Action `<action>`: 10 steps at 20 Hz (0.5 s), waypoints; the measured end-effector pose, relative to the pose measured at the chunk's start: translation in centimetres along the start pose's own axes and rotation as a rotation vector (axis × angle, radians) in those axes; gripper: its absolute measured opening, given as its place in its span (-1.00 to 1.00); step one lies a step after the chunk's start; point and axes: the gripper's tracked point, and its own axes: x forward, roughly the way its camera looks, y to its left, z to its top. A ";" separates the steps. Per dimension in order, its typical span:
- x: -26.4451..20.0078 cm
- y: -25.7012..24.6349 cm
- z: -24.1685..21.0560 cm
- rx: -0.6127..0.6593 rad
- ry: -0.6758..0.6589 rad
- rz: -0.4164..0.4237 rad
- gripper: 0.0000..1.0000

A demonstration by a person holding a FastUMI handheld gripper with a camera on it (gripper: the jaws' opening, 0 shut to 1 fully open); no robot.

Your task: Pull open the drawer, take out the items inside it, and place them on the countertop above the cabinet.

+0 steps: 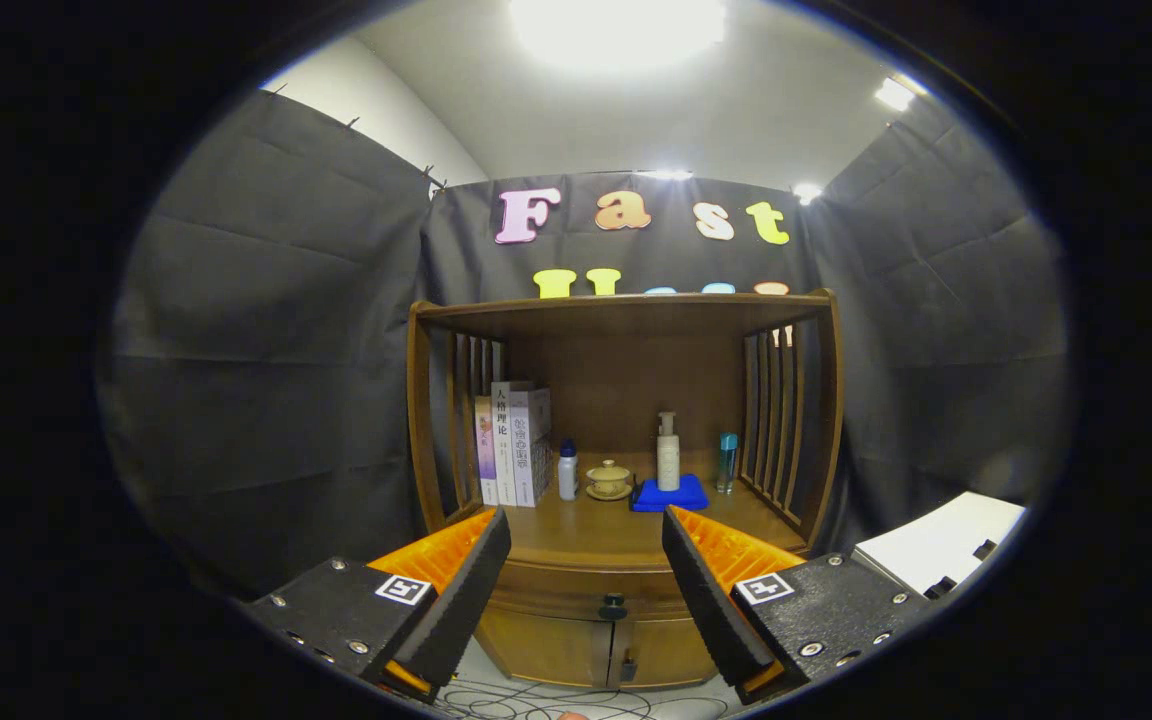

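A brown wooden cabinet [626,420] stands ahead against the booth wall. Its drawer [586,588] is shut, with a dark round knob [613,606] in the middle of its front. The knob lies between and a little beyond my fingers. My gripper [586,525] is open, held in the air in front of the cabinet with nothing between its fingers. The countertop [596,535] above the drawer runs under a shelf roof with slatted sides. The inside of the drawer is hidden.
On the countertop stand three books [513,443] at the left, a small white bottle [567,470], a lidded tea cup [609,479], a pump bottle [668,453] on a blue pad [671,495] and a blue bottle [727,462]. Two doors [596,650] sit below the drawer. Cables [536,700] lie on the floor. A white surface [936,545] is at the right.
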 end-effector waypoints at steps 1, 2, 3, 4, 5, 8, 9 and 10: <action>0.1 -0.3 -0.1 0.017 0.002 0.000 0.90; 0.4 -0.3 -0.1 0.034 0.000 0.005 0.90; 0.6 -0.5 -0.1 0.046 -0.004 0.004 0.90; 0.8 -0.9 -0.2 0.050 -0.008 -0.006 0.90; 1.1 -1.6 -0.3 0.052 -0.011 -0.018 0.90; 2.1 -3.3 -1.5 0.074 -0.010 -0.039 0.90; 2.5 -3.5 -2.1 0.089 -0.008 -0.035 0.90; 2.9 -3.7 -2.6 0.102 -0.006 -0.028 0.89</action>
